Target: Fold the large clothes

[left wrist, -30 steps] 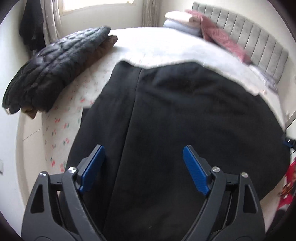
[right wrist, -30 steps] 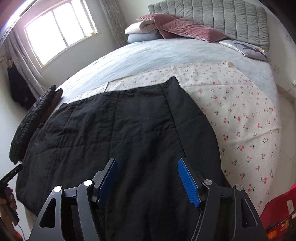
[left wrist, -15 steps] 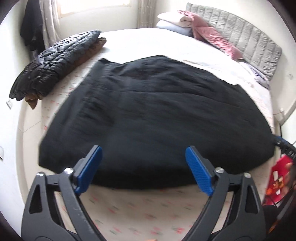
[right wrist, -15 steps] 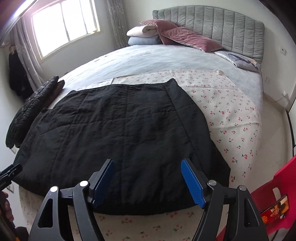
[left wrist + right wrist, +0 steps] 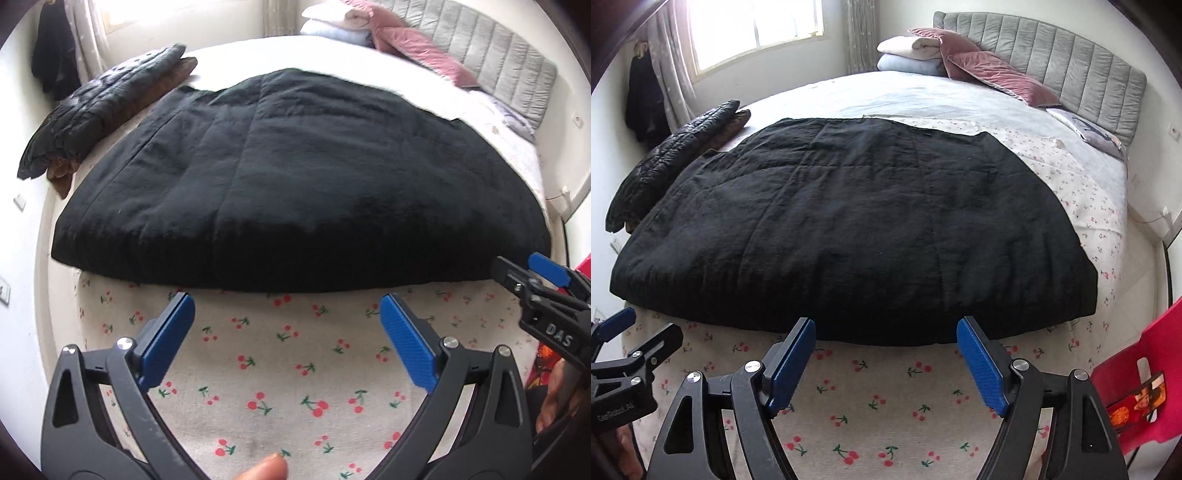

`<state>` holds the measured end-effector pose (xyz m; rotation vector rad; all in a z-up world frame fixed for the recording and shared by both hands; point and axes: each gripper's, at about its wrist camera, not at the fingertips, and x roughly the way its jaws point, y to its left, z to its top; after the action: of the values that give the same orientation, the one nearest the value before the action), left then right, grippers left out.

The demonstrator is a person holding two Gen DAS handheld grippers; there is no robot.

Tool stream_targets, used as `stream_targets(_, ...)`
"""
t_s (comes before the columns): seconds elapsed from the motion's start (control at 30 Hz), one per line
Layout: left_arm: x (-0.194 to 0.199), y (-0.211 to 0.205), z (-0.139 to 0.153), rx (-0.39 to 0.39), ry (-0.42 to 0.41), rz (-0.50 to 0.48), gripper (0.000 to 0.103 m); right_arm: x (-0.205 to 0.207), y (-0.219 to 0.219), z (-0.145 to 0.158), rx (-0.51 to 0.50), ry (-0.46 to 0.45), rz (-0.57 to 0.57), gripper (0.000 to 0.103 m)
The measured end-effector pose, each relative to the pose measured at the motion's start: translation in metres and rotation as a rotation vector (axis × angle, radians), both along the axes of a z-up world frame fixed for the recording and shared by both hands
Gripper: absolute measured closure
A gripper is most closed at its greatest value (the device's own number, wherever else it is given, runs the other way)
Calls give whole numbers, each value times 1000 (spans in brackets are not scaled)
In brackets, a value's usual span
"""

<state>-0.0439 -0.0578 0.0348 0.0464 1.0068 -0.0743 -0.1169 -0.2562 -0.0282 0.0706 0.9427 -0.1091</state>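
Both our grippers have pulled back off the black garment point(image 5: 849, 229) — left gripper point(image 5: 284, 325) spread wide and empty, right gripper point(image 5: 886, 354) opening, nothing between its jaws. Beyond them the garment lies flat across the cherry-print sheet point(image 5: 886, 406) on the bed point(image 5: 923, 96).

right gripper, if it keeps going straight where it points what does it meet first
Probably the near edge of the black garment; the right gripper, jaws opening and empty, aims just there, over the cherry-print sheet. Depth is unclear.
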Motion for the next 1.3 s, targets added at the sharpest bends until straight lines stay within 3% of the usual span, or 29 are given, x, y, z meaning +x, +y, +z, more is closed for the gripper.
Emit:
stream_targets(0.07, -1, 0, 0, -26, 0, -4, 3, 0, 1, -4, -4, -8, -4, 23)
stream_targets(0.37, 0, 3, -8, 3, -11, 9, 3, 5, 11, -12, -52, 2, 3, 23)
stream_targets(1.3, 1, 4, -13, -2, 3, -10, 3, 9, 15, -20, -45, 10, 25, 23)
